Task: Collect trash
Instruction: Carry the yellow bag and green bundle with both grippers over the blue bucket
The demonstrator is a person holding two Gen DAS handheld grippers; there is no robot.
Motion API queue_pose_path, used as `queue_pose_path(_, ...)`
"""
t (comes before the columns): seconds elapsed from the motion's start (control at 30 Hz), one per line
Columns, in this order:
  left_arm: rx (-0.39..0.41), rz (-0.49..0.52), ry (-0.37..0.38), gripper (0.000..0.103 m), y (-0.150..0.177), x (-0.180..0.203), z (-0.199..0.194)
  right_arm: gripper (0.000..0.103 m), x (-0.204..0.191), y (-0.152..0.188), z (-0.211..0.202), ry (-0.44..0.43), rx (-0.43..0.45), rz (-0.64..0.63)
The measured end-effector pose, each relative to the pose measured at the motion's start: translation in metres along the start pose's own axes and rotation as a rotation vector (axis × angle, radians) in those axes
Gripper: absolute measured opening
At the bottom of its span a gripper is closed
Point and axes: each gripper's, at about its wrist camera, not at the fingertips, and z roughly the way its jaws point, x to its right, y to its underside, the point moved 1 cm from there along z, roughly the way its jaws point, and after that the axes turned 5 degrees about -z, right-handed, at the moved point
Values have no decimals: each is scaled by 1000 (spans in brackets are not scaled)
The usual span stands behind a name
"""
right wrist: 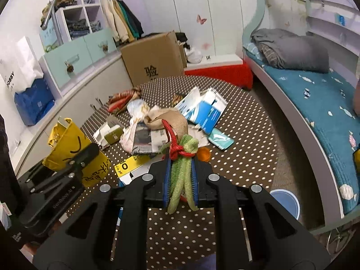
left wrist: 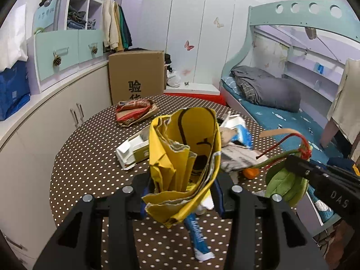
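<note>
Two hand-held grippers clamp: left point(left wrist: 180, 193) one yellow bag point(left wrist: 184, 157), right point(right wrist: 181, 182) one green bundle point(right wrist: 183, 171).

Yellow bag point(left wrist: 180, 157), brown white-dotted tablecloth point(left wrist: 90, 168).

Each hand-held gripper point(right wrist: 181, 180) is black, with silver screws, blue pads point(right wrist: 166, 180) and white lettering.

Yellow bag point(left wrist: 182, 157) in left tongs point(left wrist: 180, 193)
</note>
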Motion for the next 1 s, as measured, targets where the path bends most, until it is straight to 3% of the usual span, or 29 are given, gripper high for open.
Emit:
queue_pose_path(0.57,20,128,114,43,3,104,-12,15,73,10,-49,81,70,93)
queue_pose_path(1.0,-49,281,257,43,29,213,2,15,157,42,-84,200,73,220)
